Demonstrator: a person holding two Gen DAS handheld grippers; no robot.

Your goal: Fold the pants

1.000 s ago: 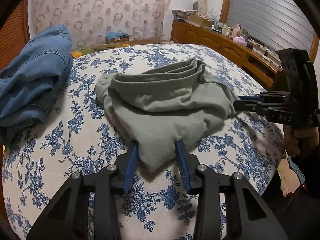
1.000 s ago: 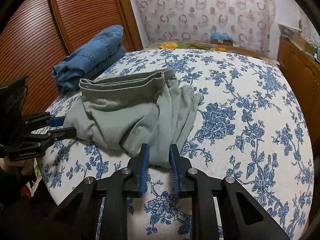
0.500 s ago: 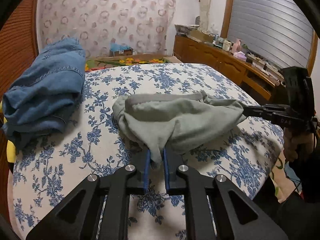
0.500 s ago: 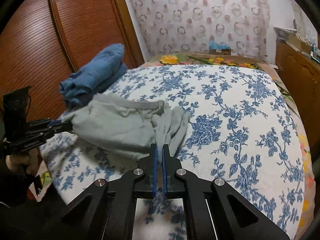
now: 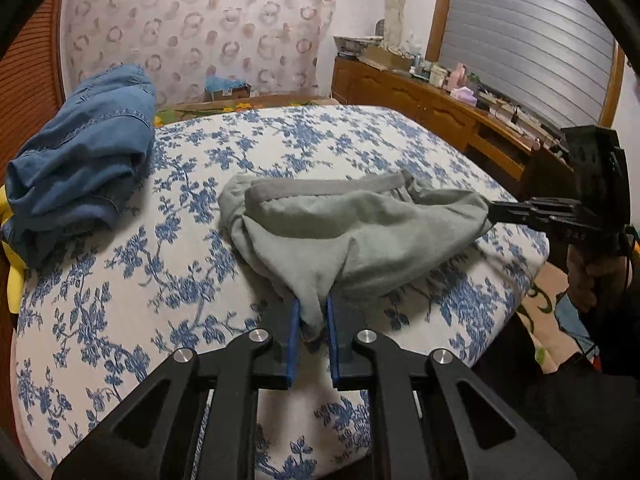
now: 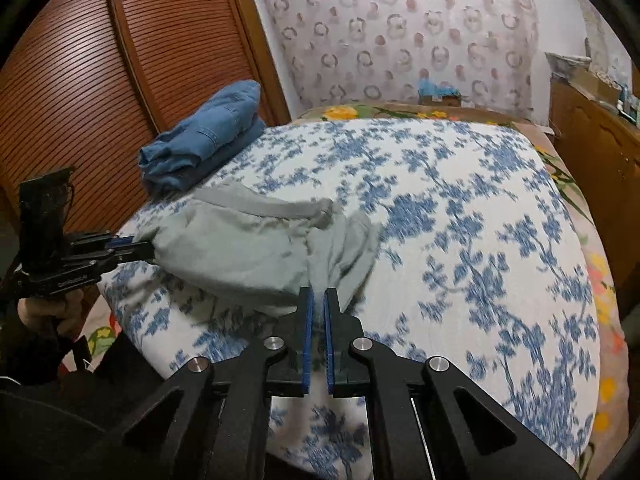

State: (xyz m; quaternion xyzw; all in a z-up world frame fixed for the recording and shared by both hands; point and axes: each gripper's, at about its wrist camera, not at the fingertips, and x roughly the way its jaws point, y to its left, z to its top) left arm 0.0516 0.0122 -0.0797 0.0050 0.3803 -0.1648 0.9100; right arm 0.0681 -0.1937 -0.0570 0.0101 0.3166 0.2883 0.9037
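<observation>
Left tool (image 5: 311, 322) clamps one gathered corner of the grey pants (image 5: 352, 232) and right tool (image 6: 316, 312) pinches the other, so the garment's long axis stretches between them above the bed (image 5: 120, 280), right of the folded jeans (image 5: 80, 160).

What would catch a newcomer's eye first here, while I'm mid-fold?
The grey-green pants, stretched and lifted off the near part of the blue-flowered bedspread, stand out first. The left gripper and the right gripper each have their jaws shut on an end of the cloth. Next comes the folded pile of blue denim at the bed's far left edge, beside the brown slatted wardrobe door.
</observation>
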